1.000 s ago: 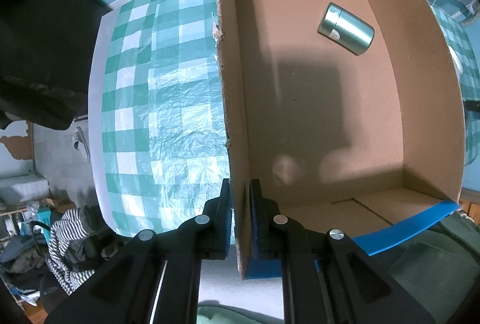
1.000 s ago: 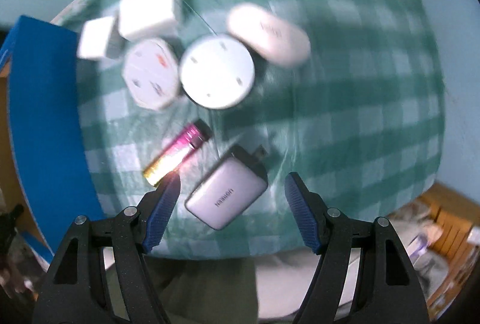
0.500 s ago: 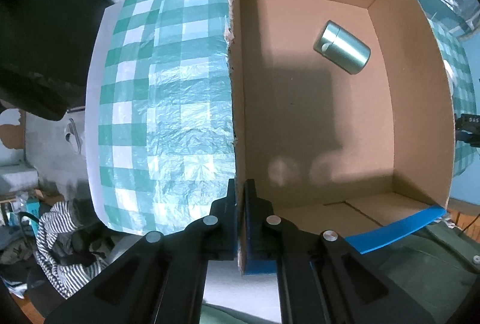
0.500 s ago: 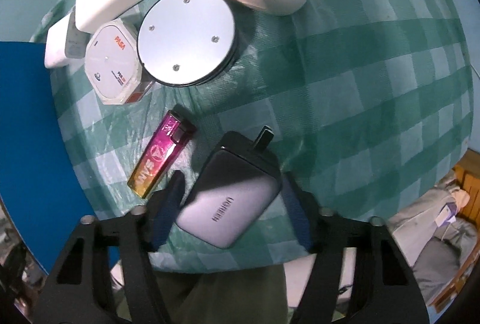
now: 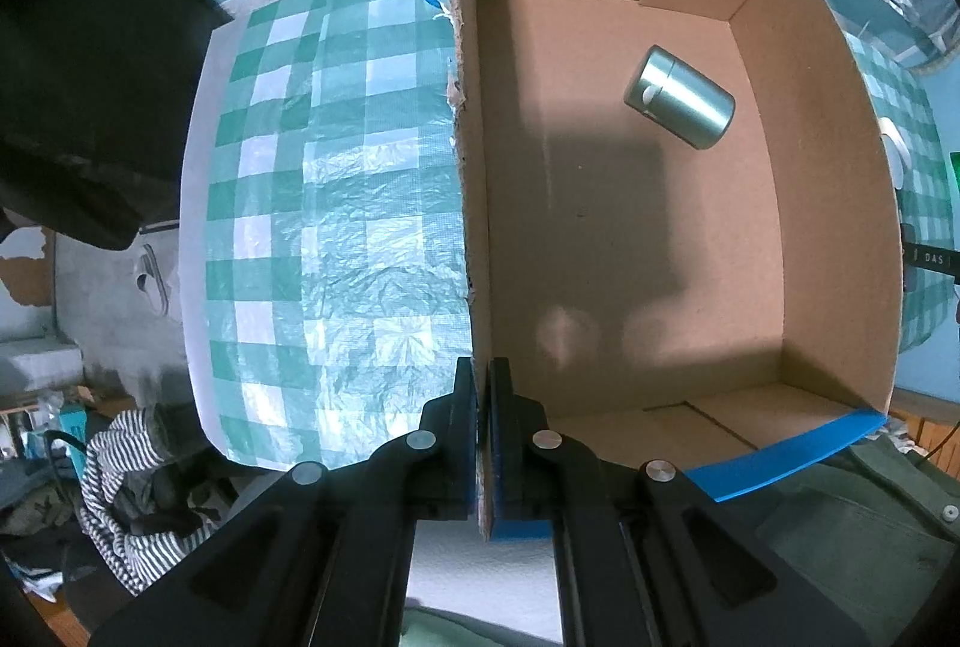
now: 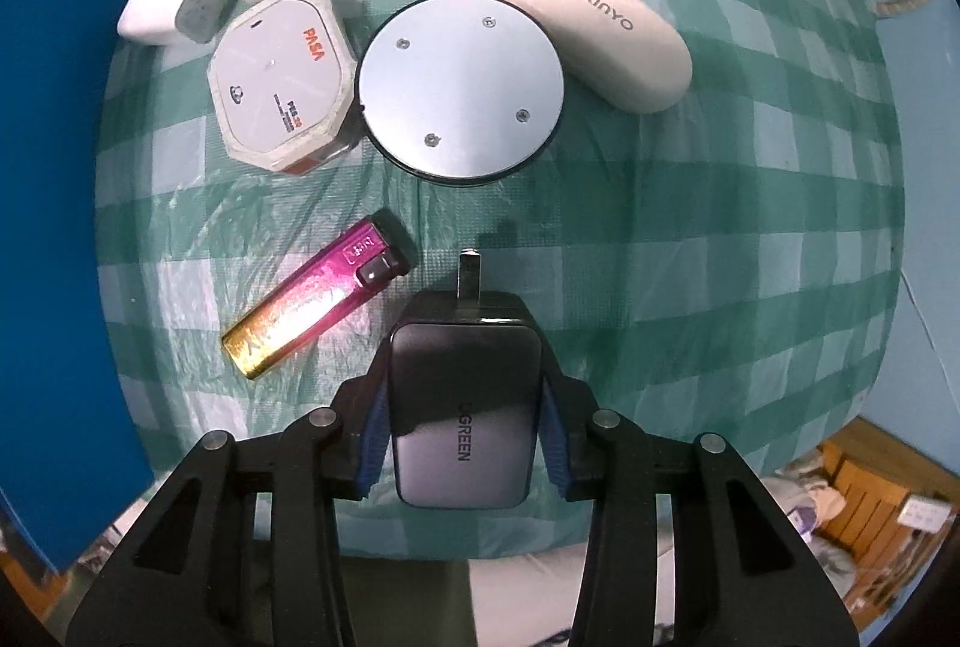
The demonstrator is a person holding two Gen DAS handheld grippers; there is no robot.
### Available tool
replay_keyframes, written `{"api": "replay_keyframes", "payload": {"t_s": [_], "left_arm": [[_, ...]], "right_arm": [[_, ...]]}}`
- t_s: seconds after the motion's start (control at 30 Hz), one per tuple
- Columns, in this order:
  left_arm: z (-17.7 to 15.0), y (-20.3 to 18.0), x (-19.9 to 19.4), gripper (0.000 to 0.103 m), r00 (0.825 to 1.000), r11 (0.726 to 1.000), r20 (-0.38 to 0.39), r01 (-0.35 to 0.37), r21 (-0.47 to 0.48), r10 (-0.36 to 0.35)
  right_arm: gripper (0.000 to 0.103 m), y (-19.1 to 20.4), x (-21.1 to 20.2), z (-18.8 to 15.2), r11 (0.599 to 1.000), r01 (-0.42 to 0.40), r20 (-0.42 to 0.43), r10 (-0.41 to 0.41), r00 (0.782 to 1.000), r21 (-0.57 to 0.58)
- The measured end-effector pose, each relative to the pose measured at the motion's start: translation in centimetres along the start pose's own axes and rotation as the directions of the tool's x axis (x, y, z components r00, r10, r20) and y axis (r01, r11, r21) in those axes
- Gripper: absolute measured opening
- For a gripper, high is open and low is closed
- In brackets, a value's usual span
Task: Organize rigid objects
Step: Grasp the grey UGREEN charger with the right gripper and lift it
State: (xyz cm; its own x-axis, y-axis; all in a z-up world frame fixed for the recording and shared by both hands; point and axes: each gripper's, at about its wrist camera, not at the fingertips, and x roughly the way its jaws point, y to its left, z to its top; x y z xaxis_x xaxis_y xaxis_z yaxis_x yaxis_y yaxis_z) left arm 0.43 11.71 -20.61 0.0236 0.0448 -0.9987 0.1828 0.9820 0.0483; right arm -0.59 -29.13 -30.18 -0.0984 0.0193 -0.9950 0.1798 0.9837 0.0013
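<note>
Cardboard box [image 5: 828, 203] (one can [image 5: 681, 98]) pinched by left tongs [image 5: 483, 407]; right tongs [image 6: 465, 407] clamp one charger [image 6: 462, 395].

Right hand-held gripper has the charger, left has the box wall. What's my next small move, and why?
Probably lift the UGREEN charger straight up, then carry it toward the cardboard box. The right hand-held gripper is shut on its sides, the pink lighter lies close beside it, and the left hand-held gripper pinches the box wall.

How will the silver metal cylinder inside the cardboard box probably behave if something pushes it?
The metal cylinder lies on its side on the flat floor of the cardboard box, so it will probably roll rather than slide. It looks rigid and smooth, perhaps slippery to grip. With open floor around it, it may roll until a wall stops it.
</note>
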Motion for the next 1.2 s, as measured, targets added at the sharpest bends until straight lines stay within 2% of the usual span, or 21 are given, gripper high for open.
{"api": "replay_keyframes", "payload": {"t_s": [0.5,0.73,1.03,1.2], "left_arm": [[-0.1,0.0,-0.3,0.003,1.0,1.0,0.01,-0.011,-0.004,0.011],[-0.1,0.0,-0.3,0.003,1.0,1.0,0.012,-0.008,-0.012,0.008],[-0.1,0.1,-0.3,0.004,1.0,1.0,0.009,-0.004,-0.012,0.004],[0.0,0.1,-0.3,0.004,1.0,1.0,0.007,-0.004,-0.011,0.004]], "right_arm": [[0.041,-0.1,0.0,-0.5,1.0,-0.015,0.018,0.015,1.0,-0.017],[0.04,-1.7,-0.5,-0.7,0.999,-0.045,0.024,0.045,0.999,0.005],[0.04,-2.5,-2.0,-1.3,0.999,-0.052,0.05,0.051,0.997,0.004],[0.04,-2.1,-4.3,-0.4,0.999,-0.047,0.074,0.049,0.996,-0.025]]}}
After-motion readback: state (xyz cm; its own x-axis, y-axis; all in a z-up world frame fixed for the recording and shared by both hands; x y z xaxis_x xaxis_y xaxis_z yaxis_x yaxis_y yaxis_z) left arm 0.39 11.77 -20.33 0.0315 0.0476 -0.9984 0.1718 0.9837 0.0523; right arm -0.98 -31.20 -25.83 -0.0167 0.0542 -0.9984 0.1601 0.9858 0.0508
